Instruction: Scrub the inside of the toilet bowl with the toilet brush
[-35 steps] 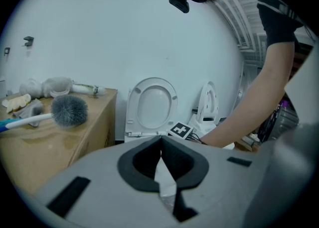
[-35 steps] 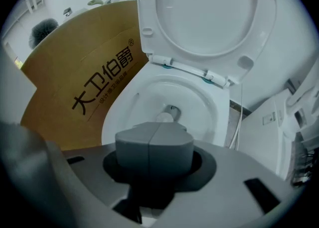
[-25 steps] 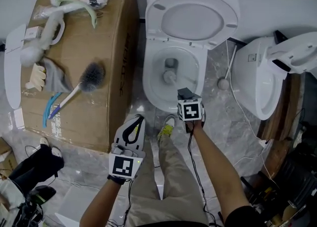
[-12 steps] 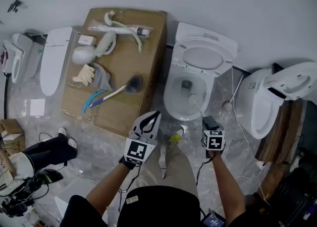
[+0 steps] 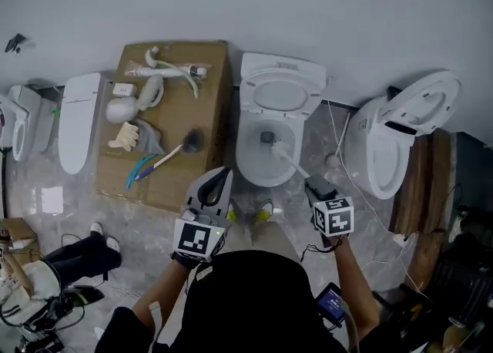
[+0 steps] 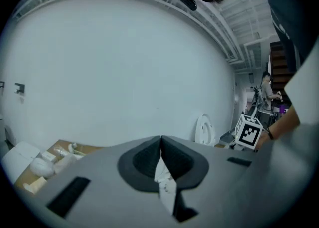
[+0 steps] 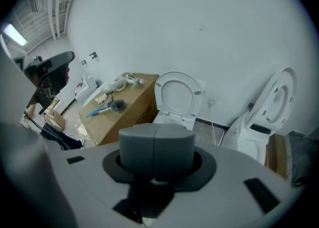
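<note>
The head camera has pulled back and higher than half a second ago, so the toilet now sits smaller and further left in the head view. The brush stays in the bowl.

The left claw hangs above the floor in front of the toilet. Its jaws are pressed together at the tips and hold nothing. The right claw is closed too, pinching the end of the toilet brush. The white handle slants up and left from it into the toilet bowl, and the brush head rests down inside near the drain. The seat and lid are raised against the wall.

To the left, touching the toilet, lies a cardboard box with a second, dark-headed brush and other cleaning things on it. Another toilet stands to the right with its lid up.
</note>
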`<state>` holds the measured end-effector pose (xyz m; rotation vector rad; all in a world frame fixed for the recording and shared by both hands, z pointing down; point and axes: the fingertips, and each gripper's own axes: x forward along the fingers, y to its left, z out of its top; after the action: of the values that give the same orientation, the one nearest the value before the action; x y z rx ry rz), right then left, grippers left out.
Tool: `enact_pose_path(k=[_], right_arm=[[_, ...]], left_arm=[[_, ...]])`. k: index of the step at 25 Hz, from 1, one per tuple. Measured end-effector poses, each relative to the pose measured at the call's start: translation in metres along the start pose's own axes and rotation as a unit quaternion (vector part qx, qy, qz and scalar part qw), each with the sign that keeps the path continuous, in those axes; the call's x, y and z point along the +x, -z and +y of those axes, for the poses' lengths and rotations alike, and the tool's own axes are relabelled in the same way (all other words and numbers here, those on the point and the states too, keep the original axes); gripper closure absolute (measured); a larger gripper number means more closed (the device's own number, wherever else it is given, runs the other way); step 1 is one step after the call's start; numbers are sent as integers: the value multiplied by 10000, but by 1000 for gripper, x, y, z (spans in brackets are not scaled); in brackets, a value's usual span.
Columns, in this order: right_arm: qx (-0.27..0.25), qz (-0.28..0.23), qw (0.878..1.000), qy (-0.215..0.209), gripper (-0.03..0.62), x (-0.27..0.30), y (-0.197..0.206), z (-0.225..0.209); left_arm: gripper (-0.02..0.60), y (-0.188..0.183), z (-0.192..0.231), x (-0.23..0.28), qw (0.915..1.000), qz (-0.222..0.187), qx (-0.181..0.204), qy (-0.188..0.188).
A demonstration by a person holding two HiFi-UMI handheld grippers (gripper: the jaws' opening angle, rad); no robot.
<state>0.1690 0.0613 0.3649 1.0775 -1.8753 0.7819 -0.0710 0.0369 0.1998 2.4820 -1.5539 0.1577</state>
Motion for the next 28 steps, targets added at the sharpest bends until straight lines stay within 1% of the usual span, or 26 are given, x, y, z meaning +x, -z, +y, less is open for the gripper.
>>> enact_pose_path(k=[3, 6, 8, 11, 14, 17, 21, 25, 28], right_arm=[[8, -66, 9999, -80, 444, -28, -5, 2], [-65, -141, 9999, -67, 444, -48, -12, 1], [-152, -122, 9998, 36, 444, -58, -12, -1], [-295, -102, 9993, 195, 444, -71, -15, -3], [-448, -1, 9990, 40, 444, -82, -22, 9], [-804, 175, 9966, -57, 444, -89, -38, 14], [-1179, 355, 9924, -65, 444, -105, -45, 16], [-1347, 285, 9904, -85, 444, -114, -57, 20], [-1291, 168, 9914, -103, 444, -121, -61, 20]], left_arm=[[569, -12, -9, 1, 9999, -74, 31, 101], [569, -18, -14, 4, 9999, -89, 39, 133], [569, -20, -19, 6, 9998, -24, 85, 179], [569, -31, -29, 8, 9995, -151, 72, 269], [569, -34, -31, 6, 9993, -104, 2, 349], [569, -34, -31, 10, 9992, -10, 79, 393], [569, -27, -40, 10, 9988, 41, 207, 451], [569, -30, -37, 8, 9987, 60, 285, 415], [569, -30, -35, 8, 9989, 77, 301, 348]])
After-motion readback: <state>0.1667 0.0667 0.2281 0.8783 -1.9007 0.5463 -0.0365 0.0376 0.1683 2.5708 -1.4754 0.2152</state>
